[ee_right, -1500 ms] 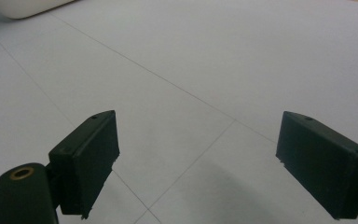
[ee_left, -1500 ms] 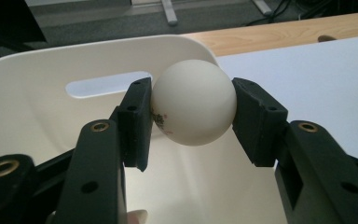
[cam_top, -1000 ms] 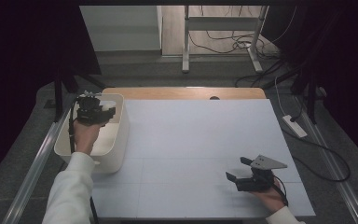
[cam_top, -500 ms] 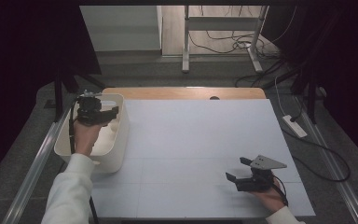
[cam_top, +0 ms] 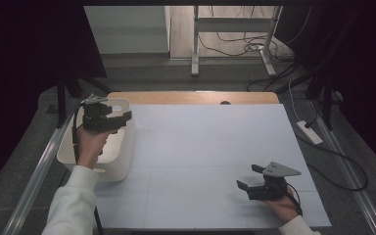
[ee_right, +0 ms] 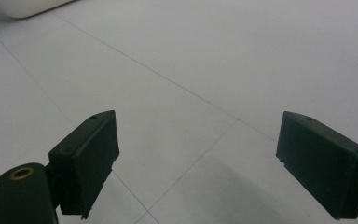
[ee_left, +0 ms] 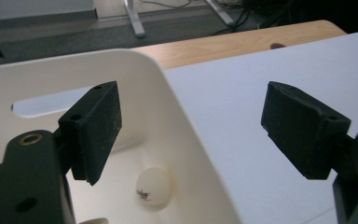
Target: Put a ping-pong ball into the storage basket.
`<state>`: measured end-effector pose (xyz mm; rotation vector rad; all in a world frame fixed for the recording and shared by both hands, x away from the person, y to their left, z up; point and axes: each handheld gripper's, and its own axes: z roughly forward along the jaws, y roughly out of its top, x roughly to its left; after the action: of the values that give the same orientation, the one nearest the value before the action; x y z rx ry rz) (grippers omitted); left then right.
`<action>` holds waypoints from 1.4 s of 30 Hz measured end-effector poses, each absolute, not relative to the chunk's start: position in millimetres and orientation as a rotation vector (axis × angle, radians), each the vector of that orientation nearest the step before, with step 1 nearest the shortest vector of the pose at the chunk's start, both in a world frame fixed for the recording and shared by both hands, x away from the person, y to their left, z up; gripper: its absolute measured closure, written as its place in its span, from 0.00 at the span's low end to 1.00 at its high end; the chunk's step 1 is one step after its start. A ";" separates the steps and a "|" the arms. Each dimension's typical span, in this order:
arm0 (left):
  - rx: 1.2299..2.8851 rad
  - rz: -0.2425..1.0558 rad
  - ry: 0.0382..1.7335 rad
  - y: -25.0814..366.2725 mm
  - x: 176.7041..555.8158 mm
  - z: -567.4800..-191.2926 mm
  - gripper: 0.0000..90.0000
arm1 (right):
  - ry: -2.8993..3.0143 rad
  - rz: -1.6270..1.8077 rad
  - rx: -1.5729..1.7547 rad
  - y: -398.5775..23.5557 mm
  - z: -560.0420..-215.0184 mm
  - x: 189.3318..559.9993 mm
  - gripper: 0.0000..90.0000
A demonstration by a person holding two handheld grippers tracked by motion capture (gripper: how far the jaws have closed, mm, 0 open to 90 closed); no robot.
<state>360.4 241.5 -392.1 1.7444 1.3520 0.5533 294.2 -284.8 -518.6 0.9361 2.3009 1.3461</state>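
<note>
A white plastic bin stands at the table's left edge. My left gripper hovers over the bin's right wall. Its jaws have just been opening and now stand wide apart with nothing between them. In the left gripper view my left gripper straddles the bin's rim, and a white ball with a small printed logo lies on the bin floor below. A pale rounded edge peeks in beside it. My right gripper rests low near the table's front right, open and empty.
A white sheet covers the table, and a wooden strip shows along the far edge. A power strip and cables lie on the floor to the right. A metal rail runs along the table's left side.
The left gripper's jaws look wider apart over the bin than a second ago. Both hands stay about where they were.
</note>
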 end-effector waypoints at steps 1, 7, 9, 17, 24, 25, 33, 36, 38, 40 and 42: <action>1.733 0.542 1.330 239.5 357.5 -389.6 0.23 | 2.301 1.347 0.936 -284.7 -518.8 294.4 0.14; 1.733 0.522 1.267 233.7 349.8 -384.2 0.23 | 2.303 1.344 0.934 -285.6 -518.2 293.9 0.14; 1.737 0.515 1.249 230.9 347.5 -383.8 0.23 | 2.298 1.353 0.939 -286.1 -518.1 293.6 0.14; 1.760 0.482 1.180 218.7 335.7 -380.1 0.23 | 2.289 1.358 0.929 -286.5 -515.0 288.6 0.14; 1.771 0.458 1.127 210.5 325.5 -377.8 0.23 | 2.280 1.360 0.928 -287.1 -513.9 288.0 0.14; 1.767 0.458 1.124 209.9 324.4 -377.6 0.23 | 2.279 1.359 0.928 -287.1 -513.7 287.9 0.14; 1.756 0.436 1.091 207.2 318.7 -377.3 0.24 | 2.275 1.363 0.928 -287.1 -513.0 287.6 0.14; 1.753 0.414 1.070 204.5 315.6 -378.3 0.24 | 2.277 1.360 0.926 -286.9 -513.0 287.3 0.14; 1.754 0.401 1.063 201.8 313.7 -379.8 0.24 | 2.276 1.360 0.925 -286.9 -513.0 287.4 0.14; 1.768 0.398 1.057 198.4 311.5 -381.2 0.24 | 2.278 1.357 0.924 -286.9 -512.8 287.1 0.14; 1.771 0.399 1.052 196.6 309.9 -381.6 0.24 | 2.278 1.355 0.921 -286.9 -512.8 286.9 0.14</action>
<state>309.9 196.6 -381.6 1.7714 1.0520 0.3987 286.9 -286.9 -512.8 0.9206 2.2776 1.3551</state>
